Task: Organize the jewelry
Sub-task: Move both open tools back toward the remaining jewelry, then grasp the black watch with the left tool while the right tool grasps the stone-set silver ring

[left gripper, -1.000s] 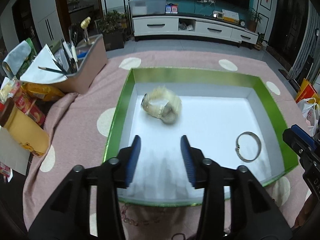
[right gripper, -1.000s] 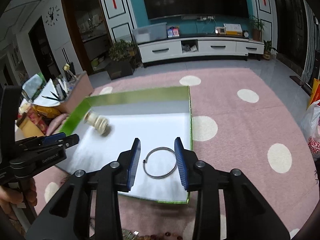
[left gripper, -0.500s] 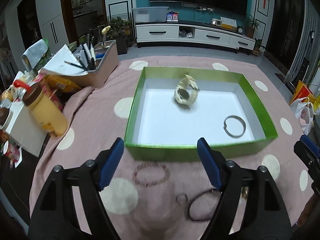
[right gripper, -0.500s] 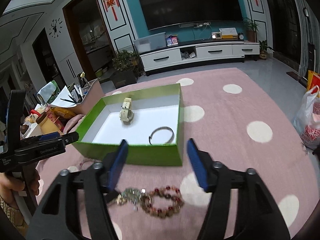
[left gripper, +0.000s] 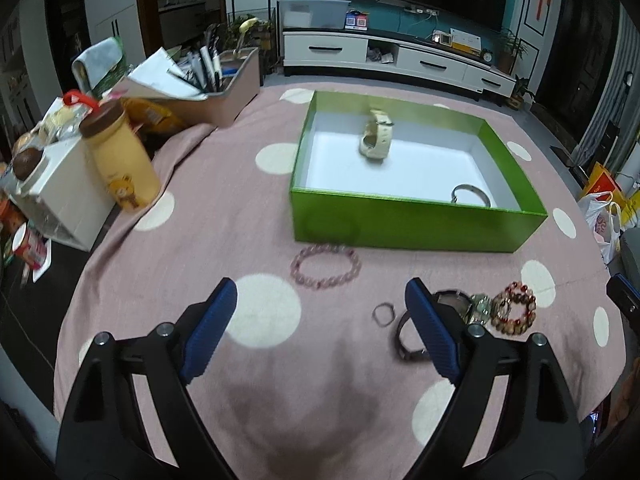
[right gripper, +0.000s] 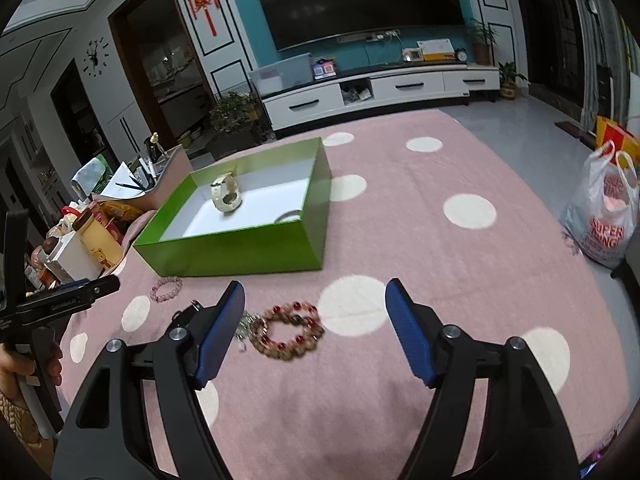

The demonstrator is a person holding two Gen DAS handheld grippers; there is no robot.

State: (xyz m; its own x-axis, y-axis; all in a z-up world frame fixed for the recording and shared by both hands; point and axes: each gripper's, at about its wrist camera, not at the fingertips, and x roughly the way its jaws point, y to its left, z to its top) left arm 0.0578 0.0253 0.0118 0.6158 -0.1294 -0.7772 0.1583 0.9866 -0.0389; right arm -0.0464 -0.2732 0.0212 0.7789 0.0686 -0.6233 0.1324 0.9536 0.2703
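Observation:
A green box point(left gripper: 416, 222) point(right gripper: 240, 254) stands on the pink dotted cloth. In it are a cream watch point(left gripper: 376, 136) point(right gripper: 227, 197) and a silver bangle point(left gripper: 470, 195). In front of the box lie a pale purple bead bracelet point(left gripper: 326, 266) point(right gripper: 165, 288), a small ring point(left gripper: 383, 314), a dark bangle point(left gripper: 408, 336), a silver piece point(left gripper: 480, 305) and a red-brown bead bracelet point(left gripper: 515, 313) point(right gripper: 289, 330). My left gripper point(left gripper: 320, 328) is open and empty, near the purple bracelet. My right gripper point(right gripper: 316, 328) is open and empty, around the red-brown bracelet.
At the left stand a yellow bottle point(left gripper: 120, 156), a white box point(left gripper: 64, 196), snack bags and a pen holder box point(left gripper: 224, 92). A white plastic bag point(right gripper: 604, 216) sits off the right side. A TV cabinet point(right gripper: 376, 92) is behind.
Both grippers have pulled back out of the box and opened wide. The watch, which was tumbling, now stands in the box. The jewelry in front of the box has come into view.

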